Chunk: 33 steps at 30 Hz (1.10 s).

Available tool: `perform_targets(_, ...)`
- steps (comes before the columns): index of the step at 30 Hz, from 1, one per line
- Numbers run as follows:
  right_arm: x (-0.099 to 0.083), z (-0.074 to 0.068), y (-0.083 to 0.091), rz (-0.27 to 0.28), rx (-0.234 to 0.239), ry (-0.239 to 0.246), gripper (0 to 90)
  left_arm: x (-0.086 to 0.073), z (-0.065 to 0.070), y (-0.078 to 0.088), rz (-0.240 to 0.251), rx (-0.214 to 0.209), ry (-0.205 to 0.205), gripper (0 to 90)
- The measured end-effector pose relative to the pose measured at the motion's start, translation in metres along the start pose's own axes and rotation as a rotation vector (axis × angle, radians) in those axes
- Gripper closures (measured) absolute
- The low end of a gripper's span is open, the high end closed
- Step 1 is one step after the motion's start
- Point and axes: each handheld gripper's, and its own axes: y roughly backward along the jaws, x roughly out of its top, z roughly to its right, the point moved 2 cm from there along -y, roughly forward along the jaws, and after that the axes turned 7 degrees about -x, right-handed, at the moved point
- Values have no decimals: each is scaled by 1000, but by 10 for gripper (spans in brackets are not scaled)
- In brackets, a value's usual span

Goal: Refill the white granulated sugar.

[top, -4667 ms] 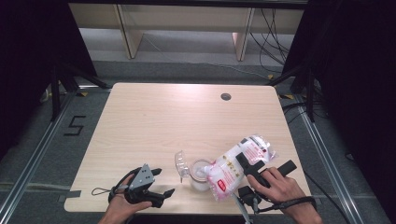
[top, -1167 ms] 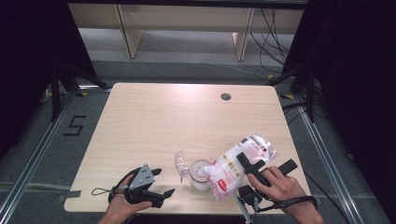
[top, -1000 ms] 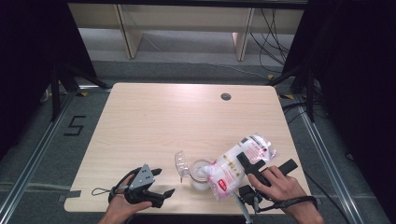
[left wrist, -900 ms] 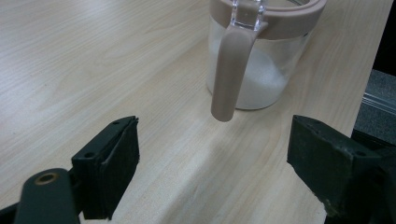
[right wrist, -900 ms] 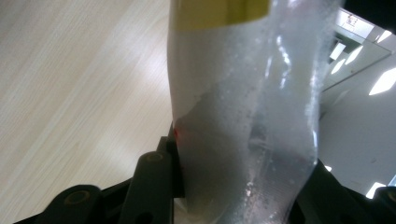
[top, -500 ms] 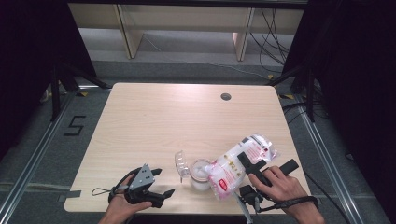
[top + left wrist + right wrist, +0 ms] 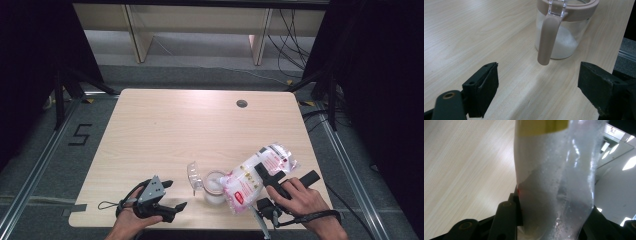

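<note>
The right claw (image 7: pixel 265 176) is clamped on a clear plastic bag (image 7: pixel 255 176) of white granules with red print, its black jaws pressing the bag's sides; in the right gripper view the bag (image 7: pixel 554 182) bulges up between them. The bag is tilted, its lower end hanging over the mouth of a glass jar (image 7: pixel 214 188) that is partly filled with white powder. The jar stands near the front edge of the desk (image 7: pixel 190 125), its clear lid (image 7: pixel 193 175) flipped open to the left. The left claw (image 7: pixel 172 195) rests on the desk to the left of the jar, jaws spread wide with nothing between them. In the left gripper view the jar (image 7: pixel 564 30) with its beige rim and hanging beige latch (image 7: pixel 547 40) stands just ahead of the jaws, apart from them.
</note>
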Motion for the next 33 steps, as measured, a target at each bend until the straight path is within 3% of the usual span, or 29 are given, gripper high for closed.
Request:
perform_targets(1, 0, 0, 0, 2, 7, 3, 666, 0, 0, -2, 21, -6, 4, 164)
perform_targets(3, 1, 0, 0, 4, -2, 5, 666, 0, 0, -1, 10, -2, 1, 164)
perform_targets(4, 0, 2, -2, 18, -5, 44, 666, 0, 0, 0, 5, 0, -3, 164)
perform_targets(5, 1, 1, -1, 14, 2, 29, 666, 0, 0, 0, 7, -1, -4, 164)
perform_targets(10, 1, 2, -1, 18, 8, 56, 666, 0, -1, 0, 7, 1, -4, 164)
perform_targets(13, 0, 1, -1, 9, -4, 32, 666, 0, -1, 0, 15, 2, 1, 164)
perform_targets(14, 0, 2, -1, 11, -7, 40, 666, 0, -1, 0, 15, 1, 0, 163)
perform_targets(15, 0, 2, -1, 8, 20, 33, 666, 0, -1, 0, 13, 2, 0, 163)
perform_targets(17, -1, 2, -1, 8, 1, 50, 667, 0, -2, 0, 5, 2, -9, 163)
perform_targets(18, -1, 1, 0, -3, 3, 26, 666, 0, -1, 0, 10, 0, -2, 163)
perform_targets(20, -1, 3, -1, 11, 1, 62, 667, 0, -1, -1, 16, -3, 0, 163)
perform_targets(22, -1, 3, 0, 9, 3, 61, 667, 0, -2, -1, 9, -1, -4, 163)
perform_targets(23, -1, 2, -1, 11, -8, 35, 667, 0, -2, -1, 16, 0, -3, 164)
perform_targets(25, -1, 2, 0, 9, -2, 52, 667, 0, -2, 0, 2, 1, -12, 163)
perform_targets(26, -1, 3, 0, 5, 5, 53, 667, 0, 0, -1, 21, -6, 2, 163)
perform_targets(27, 0, 1, 1, -2, 7, 25, 667, 0, 0, 0, 14, -12, 1, 164)
perform_targets(29, 0, 1, 0, -1, 2, 20, 667, 0, 0, 0, 12, 0, -2, 164)
perform_targets(30, 0, 1, 0, -2, 2, 21, 667, -1, 0, -1, 19, 1, 0, 164)
perform_targets(31, 0, 3, -1, 12, -7, 56, 667, 0, 0, -1, 19, -3, 1, 164)
perform_targets(33, -1, 3, 0, 6, 11, 51, 667, -1, -1, -1, 19, 0, -8, 164)
